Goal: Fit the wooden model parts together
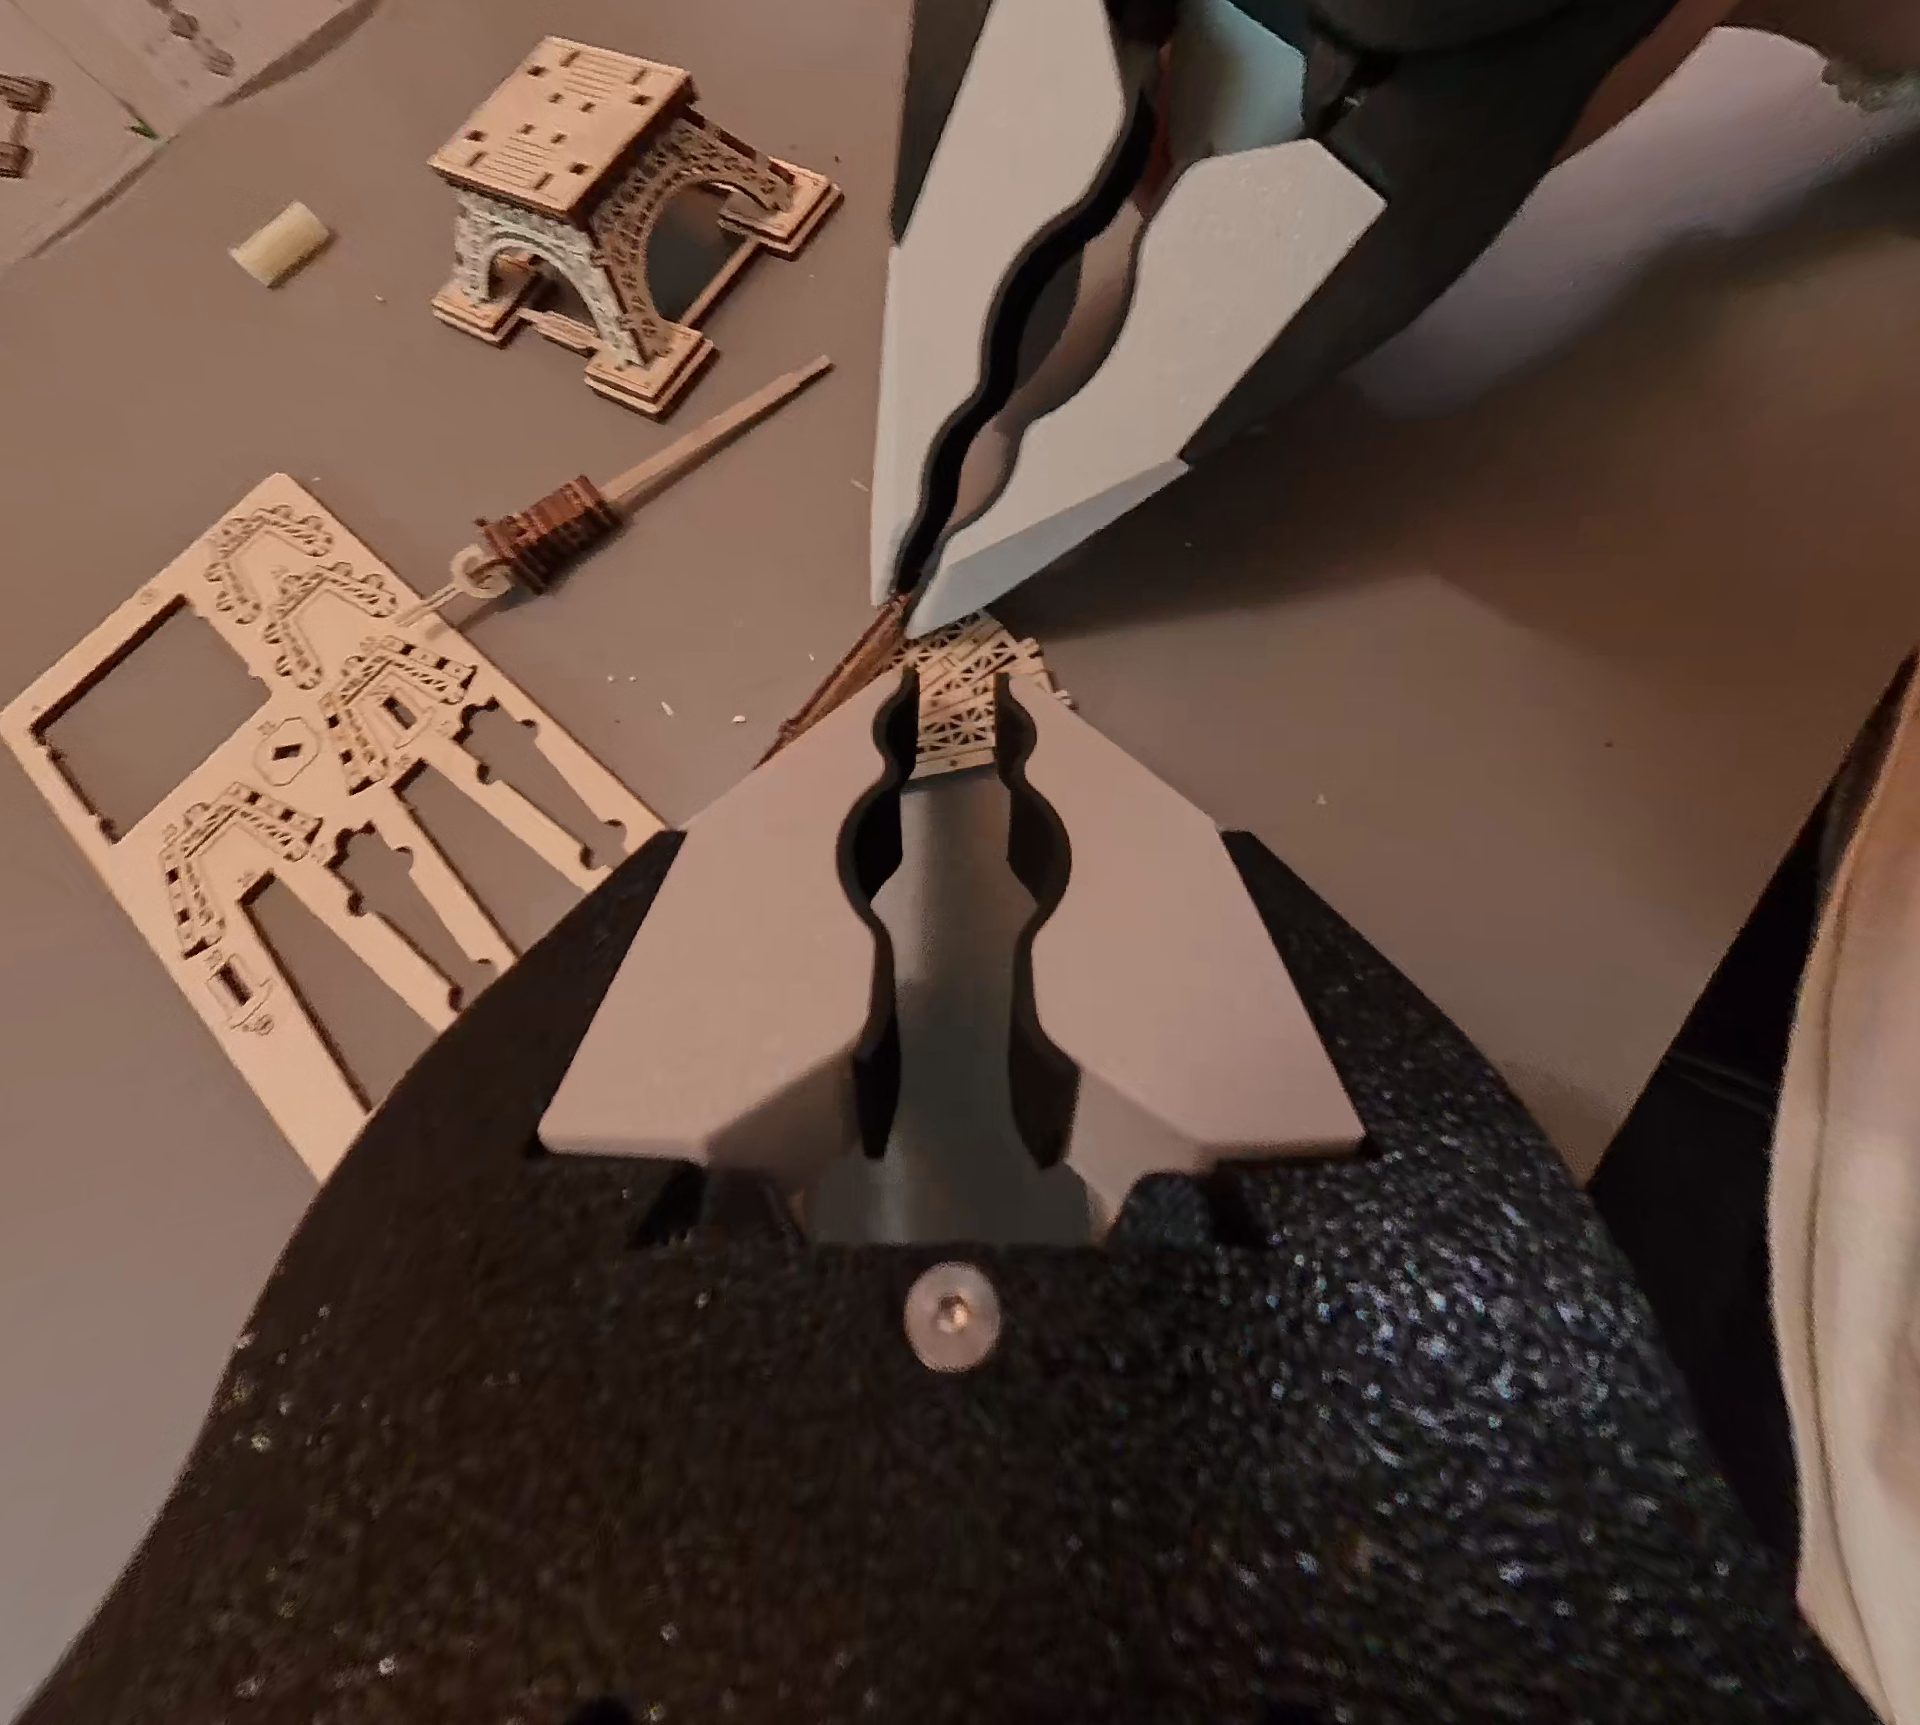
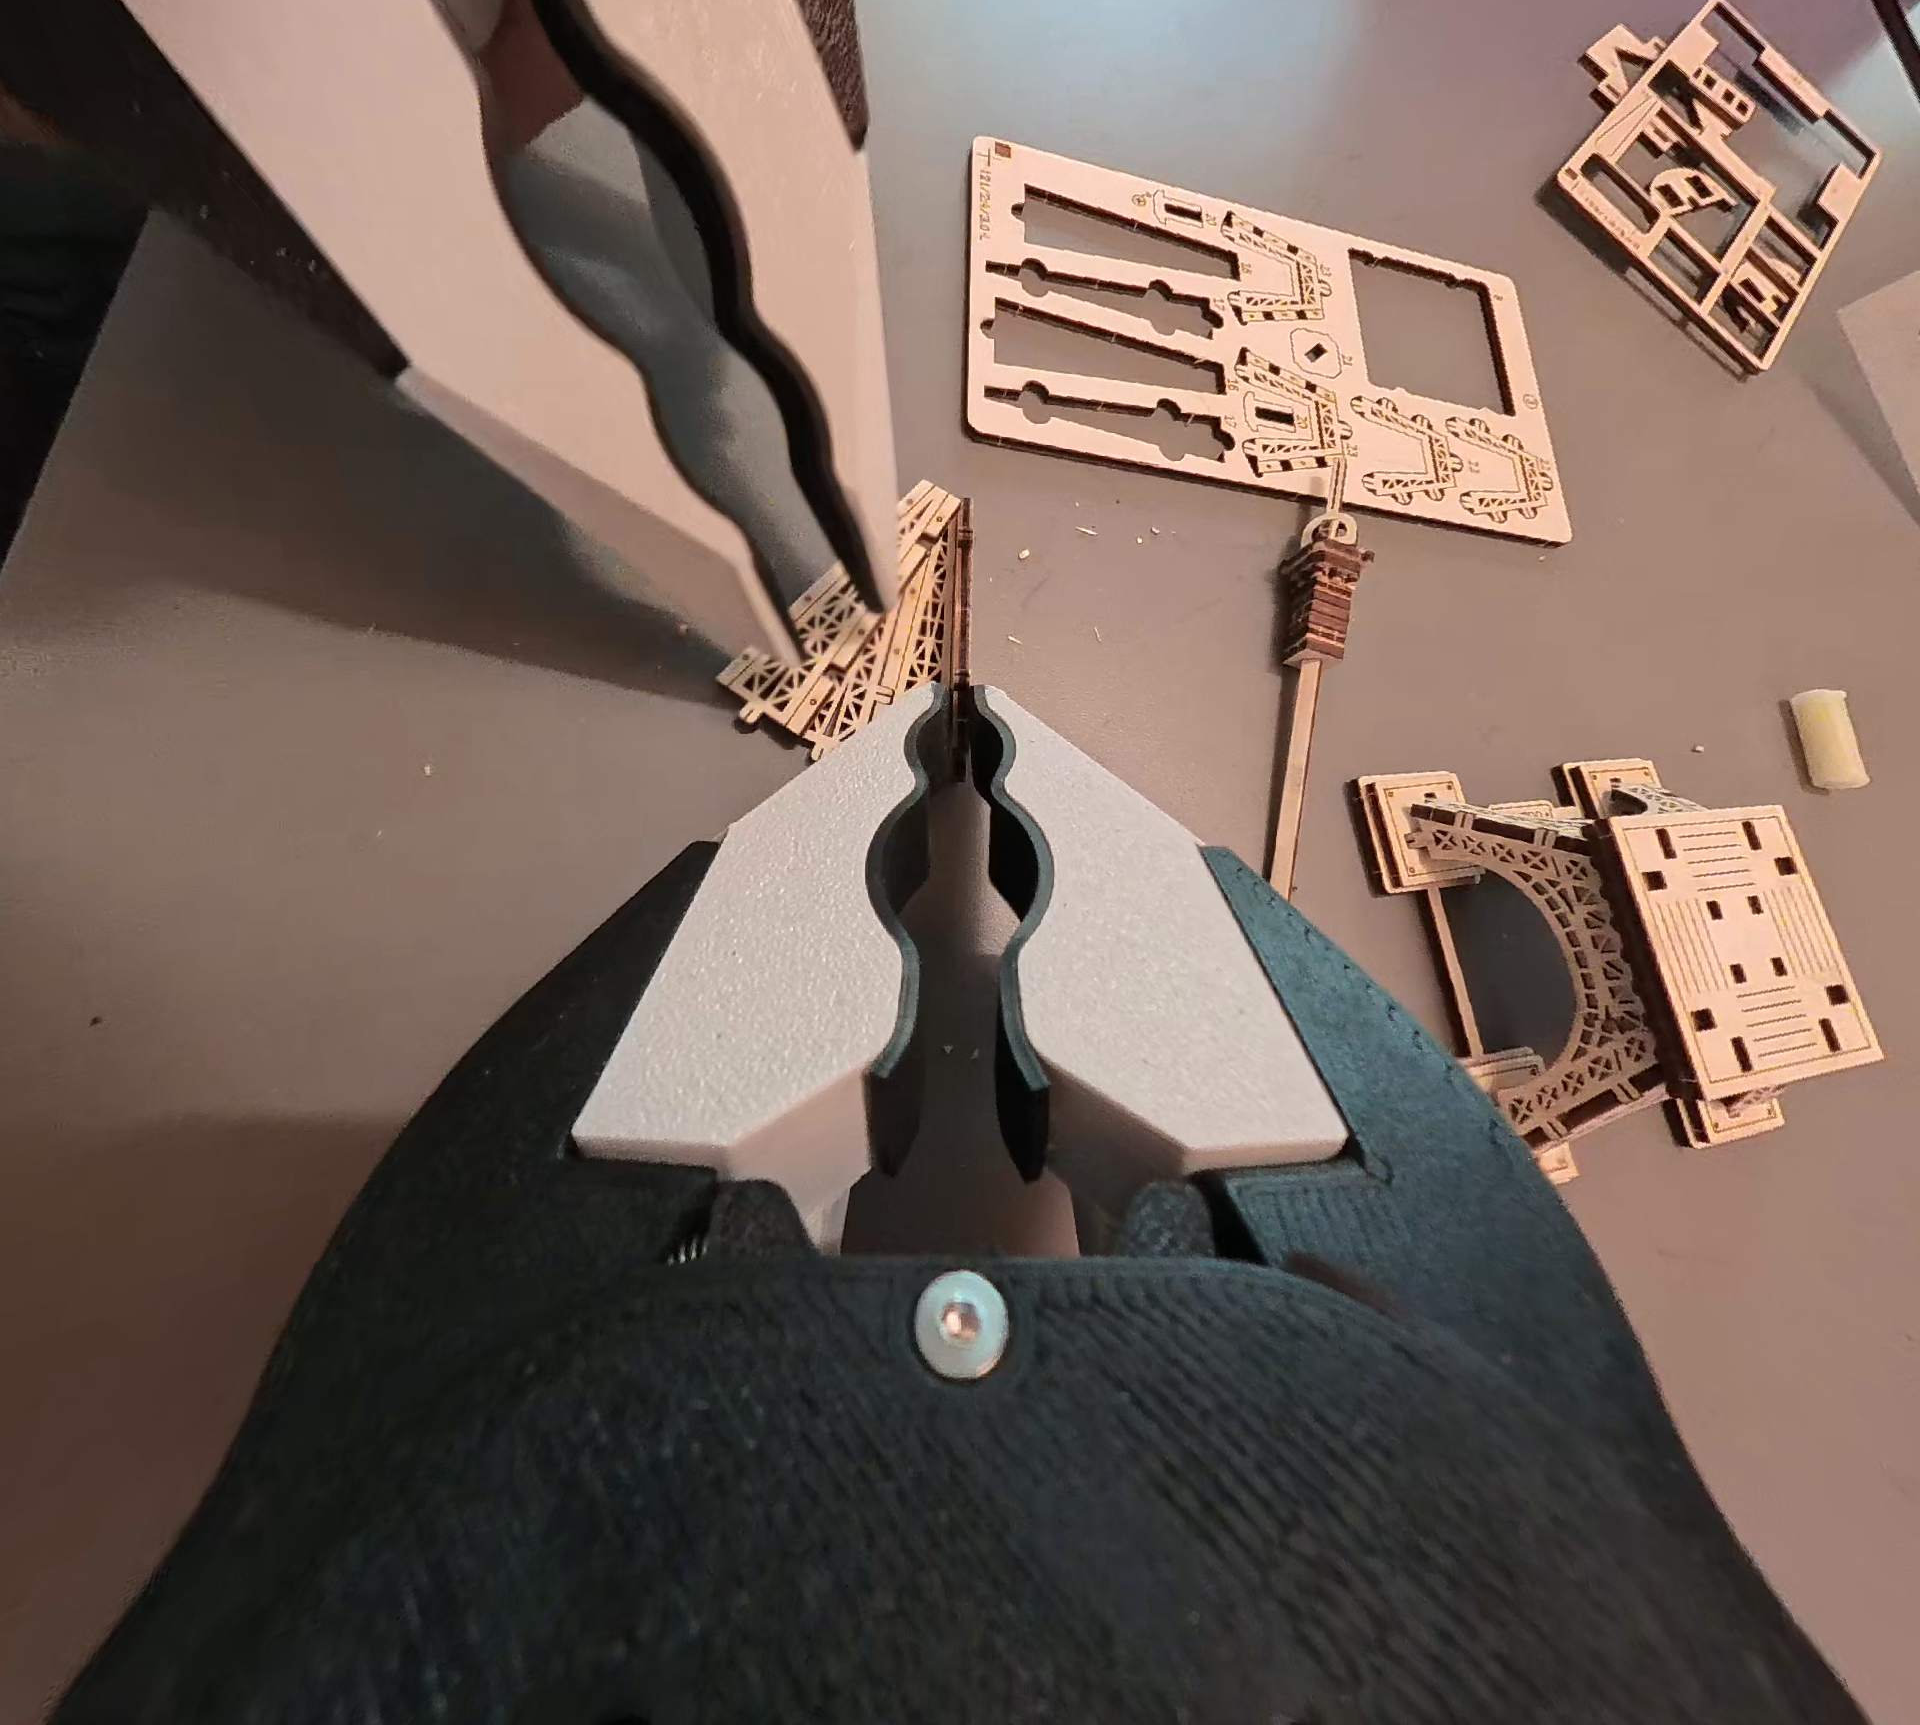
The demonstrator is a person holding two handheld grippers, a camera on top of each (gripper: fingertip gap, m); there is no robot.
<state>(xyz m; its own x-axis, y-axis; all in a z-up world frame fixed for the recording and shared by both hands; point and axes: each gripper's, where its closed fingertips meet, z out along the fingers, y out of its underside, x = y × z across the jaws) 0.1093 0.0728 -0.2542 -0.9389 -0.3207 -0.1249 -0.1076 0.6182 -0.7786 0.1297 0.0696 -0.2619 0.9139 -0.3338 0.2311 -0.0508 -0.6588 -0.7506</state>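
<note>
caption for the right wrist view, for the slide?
Right gripper pinches a thin wooden panel on edge against lattice pieces held by the left gripper, tower base beside.

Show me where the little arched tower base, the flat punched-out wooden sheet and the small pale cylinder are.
Arched tower base (image 1: pixel 566 117): left wrist view, on its flat top deck.
Punched-out wooden sheet (image 2: pixel 1132 278): right wrist view, on a strip between cutouts.
Pale cylinder (image 2: pixel 1829 737): right wrist view, on its side.

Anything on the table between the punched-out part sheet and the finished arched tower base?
Yes: the spire piece, a thin stick with a dark ribbed collar, lies on the table between the part sheet and the tower base. Both wrist views show it.
</note>
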